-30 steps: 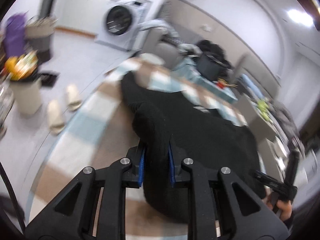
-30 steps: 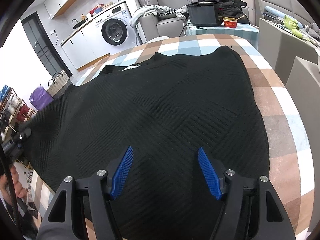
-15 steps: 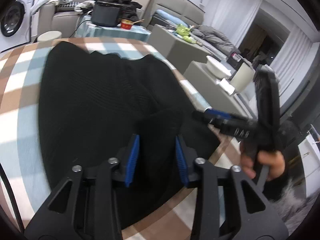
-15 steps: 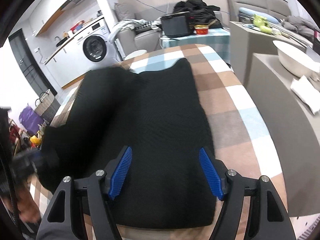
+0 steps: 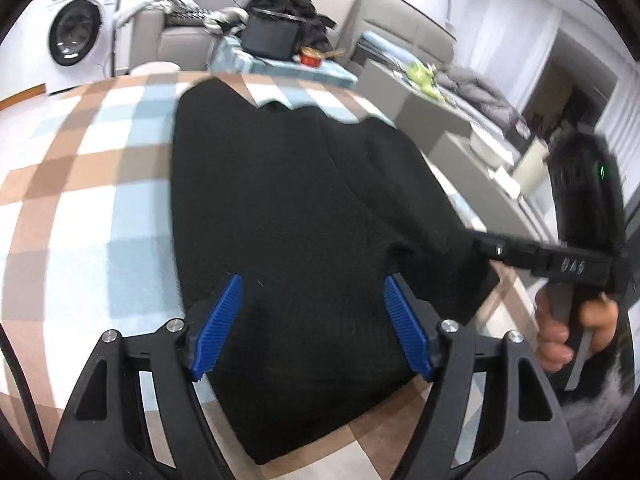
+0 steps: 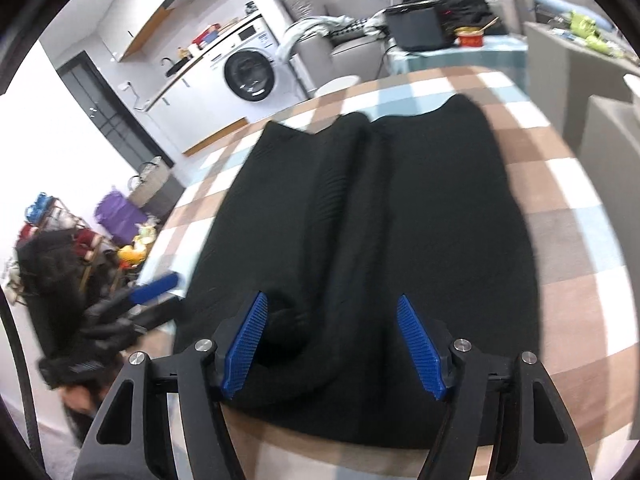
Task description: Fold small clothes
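A black knit garment (image 5: 304,200) lies on the checked tablecloth (image 5: 100,200), with its left side folded over the middle into a long narrow shape. My left gripper (image 5: 313,292) hovers over the garment's near end. Its jaws are opening, and the blue pads stand apart with no cloth pinched between them. In the right wrist view the same garment (image 6: 400,220) shows lengthwise ridges down its middle. My right gripper (image 6: 332,300) stands open above the near hem and holds nothing. A hand (image 5: 560,332) holds the right gripper's black body (image 5: 560,264) at the garment's right edge.
The table's near edge (image 6: 360,456) runs just below the garment. Grey sofa units (image 5: 460,152) stand close on the right. A side table with a black box (image 6: 420,28) and a red bowl stands beyond the far end. A washing machine (image 6: 248,72) stands at the back left.
The left gripper was shut on a bunch of black cloth; it swung across the garment, let the cloth go and opened wide. The garment went from spread out to folded narrow. The right gripper stayed open.
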`<act>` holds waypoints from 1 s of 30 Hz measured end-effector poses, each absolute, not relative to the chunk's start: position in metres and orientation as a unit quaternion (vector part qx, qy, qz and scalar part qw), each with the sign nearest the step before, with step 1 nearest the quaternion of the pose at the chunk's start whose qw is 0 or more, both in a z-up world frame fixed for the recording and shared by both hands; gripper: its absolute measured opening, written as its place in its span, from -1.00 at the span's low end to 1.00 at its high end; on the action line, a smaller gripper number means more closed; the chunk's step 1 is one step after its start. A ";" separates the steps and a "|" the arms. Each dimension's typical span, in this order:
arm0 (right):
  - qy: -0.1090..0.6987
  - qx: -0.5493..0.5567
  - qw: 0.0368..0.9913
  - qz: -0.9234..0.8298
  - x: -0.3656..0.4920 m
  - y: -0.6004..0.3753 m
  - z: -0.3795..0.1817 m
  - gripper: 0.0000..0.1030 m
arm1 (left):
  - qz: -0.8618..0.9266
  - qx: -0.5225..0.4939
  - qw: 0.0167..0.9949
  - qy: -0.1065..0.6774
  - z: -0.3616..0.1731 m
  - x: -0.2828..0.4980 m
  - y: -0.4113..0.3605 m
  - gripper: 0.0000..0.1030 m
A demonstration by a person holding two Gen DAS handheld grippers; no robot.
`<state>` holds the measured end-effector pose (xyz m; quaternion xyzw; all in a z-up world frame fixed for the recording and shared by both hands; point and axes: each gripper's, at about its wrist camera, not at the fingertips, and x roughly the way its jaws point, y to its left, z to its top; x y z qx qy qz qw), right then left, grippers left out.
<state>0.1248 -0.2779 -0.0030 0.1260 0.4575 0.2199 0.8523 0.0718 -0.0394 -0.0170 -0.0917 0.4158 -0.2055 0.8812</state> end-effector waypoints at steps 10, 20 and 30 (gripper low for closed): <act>0.496 -0.030 0.846 0.191 0.104 -0.275 -0.013 0.36 | -0.207 -0.026 0.870 0.447 -0.046 0.052 -0.054 0.36; 0.458 0.069 0.834 0.301 0.148 -0.252 0.019 0.10 | -0.214 -0.043 0.865 0.453 -0.047 0.029 -0.035 0.37; 0.499 0.112 0.800 0.312 0.162 -0.233 -0.020 -0.77 | -0.187 -0.110 0.874 0.434 -0.029 0.013 0.016 0.37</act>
